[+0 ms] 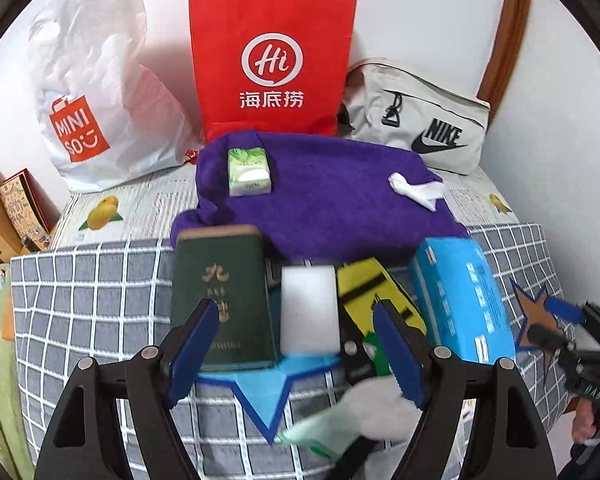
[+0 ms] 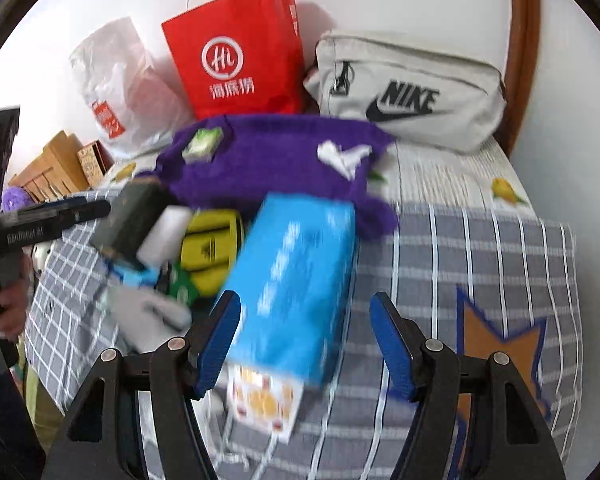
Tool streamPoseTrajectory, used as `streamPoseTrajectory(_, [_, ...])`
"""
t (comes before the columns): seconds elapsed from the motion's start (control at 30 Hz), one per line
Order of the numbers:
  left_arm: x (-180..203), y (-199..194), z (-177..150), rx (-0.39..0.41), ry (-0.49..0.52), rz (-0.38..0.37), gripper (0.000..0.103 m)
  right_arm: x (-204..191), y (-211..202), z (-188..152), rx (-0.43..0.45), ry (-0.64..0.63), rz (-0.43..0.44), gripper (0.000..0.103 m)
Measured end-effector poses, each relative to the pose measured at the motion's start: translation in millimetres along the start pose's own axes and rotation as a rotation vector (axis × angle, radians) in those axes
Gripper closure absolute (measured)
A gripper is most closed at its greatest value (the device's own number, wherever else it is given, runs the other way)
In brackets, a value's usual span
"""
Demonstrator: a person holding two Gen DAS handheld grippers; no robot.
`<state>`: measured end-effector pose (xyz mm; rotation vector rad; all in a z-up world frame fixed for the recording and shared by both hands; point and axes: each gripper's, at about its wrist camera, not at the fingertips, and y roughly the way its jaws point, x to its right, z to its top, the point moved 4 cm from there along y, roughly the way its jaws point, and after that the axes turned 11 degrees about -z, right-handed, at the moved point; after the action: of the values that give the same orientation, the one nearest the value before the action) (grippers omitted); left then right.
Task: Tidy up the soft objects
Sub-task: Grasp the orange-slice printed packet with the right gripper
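Tissue pack (image 2: pixel 296 280) lies at twelve o'clock from the wide, empty right gripper (image 2: pixel 305 344), long axis pointing away; left gripper (image 1: pixel 296 354), equally wide, sits farther.

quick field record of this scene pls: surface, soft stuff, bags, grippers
surface: checked blanket
soft items: purple towel carrying a green tissue pack and a white scrap; white sponge
boxes: dark green box, blue box
bags at wall: Miniso bag, red paper bag, Nike pouch
left gripper: open, empty
right gripper: open, empty
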<state>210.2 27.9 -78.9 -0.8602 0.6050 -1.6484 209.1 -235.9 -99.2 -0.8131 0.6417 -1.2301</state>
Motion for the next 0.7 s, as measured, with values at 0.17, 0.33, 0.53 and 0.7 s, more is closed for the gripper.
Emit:
streamPoseTrajectory(0.17, [4.9,-4.0,-23.4,0.004,0.011,0.006,0.025,-9.1,6.1,-44.2,-0.057,0.026,0.018,0.036])
streamPoseTrajectory(0.33, [0.9,-4.3,-47.9,-0.009,0.01,-0.001,0.025,-26.1,25.8,-70.2,-0.079,0.044,-0.018,0.036])
streamPoseTrajectory(0.53, [-13.0,-2.5,-68.1,-0.021,-0.01,0.009,0.025,-41.0,41.7,-86.8,-0.085,0.022,-0.053,0.036])
streamPoseTrajectory(0.7, [-25.5,2.0,-75.7,-0.033,-0.042,0.024,0.025,-49.3,46.7,-85.1,-0.076,0.027,-0.051,0.028])
